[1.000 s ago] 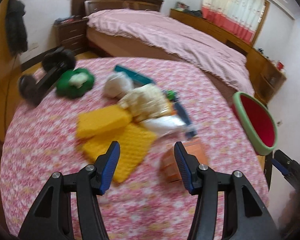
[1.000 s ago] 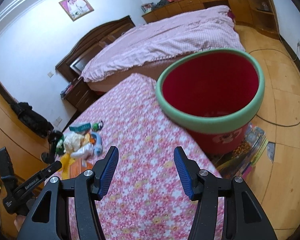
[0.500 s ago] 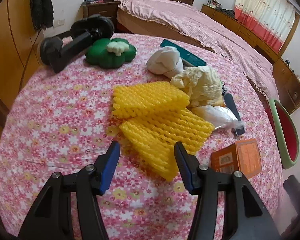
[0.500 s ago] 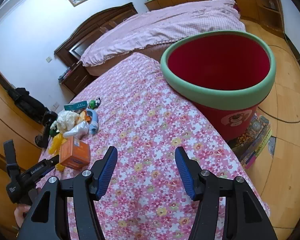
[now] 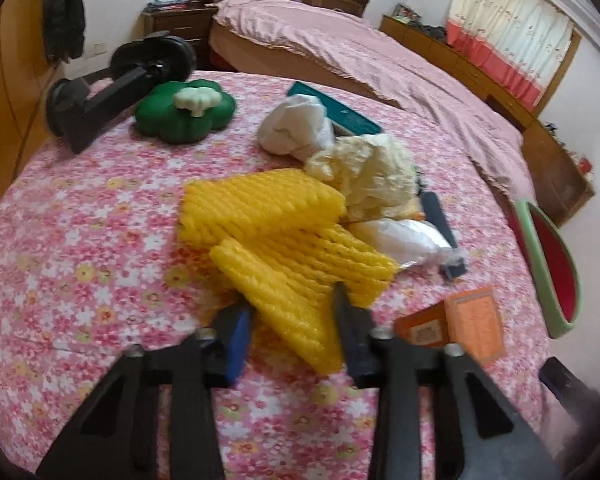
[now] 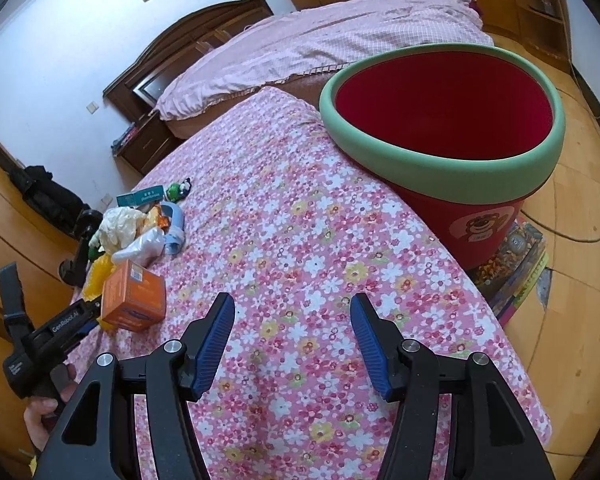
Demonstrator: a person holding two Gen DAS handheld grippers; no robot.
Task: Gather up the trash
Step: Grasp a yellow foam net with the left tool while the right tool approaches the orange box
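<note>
Two yellow foam nets (image 5: 284, 240) lie on the pink floral table (image 5: 80, 248), beside a crumpled cream bag (image 5: 376, 172), a white wad (image 5: 296, 128), a silver wrapper (image 5: 404, 240) and an orange box (image 5: 456, 320). My left gripper (image 5: 294, 332) is open, its jaws on either side of the near end of the lower net. My right gripper (image 6: 292, 344) is open and empty above the table. The red bin with a green rim (image 6: 444, 120) stands past the table's edge, ahead of it to the right. The left gripper (image 6: 52, 336) also shows in the right wrist view.
A green flower-shaped lid (image 5: 184, 110), a black dumbbell-like holder (image 5: 112, 88), a teal box (image 5: 340, 112) and a blue tool (image 5: 440, 224) lie on the table. A pink bed (image 5: 360, 52) stands behind. Books lie under the bin (image 6: 516, 264).
My left gripper has swung left and moved down onto the yellow foam net, its jaws narrowing around it. My right gripper has dipped slightly toward the table.
</note>
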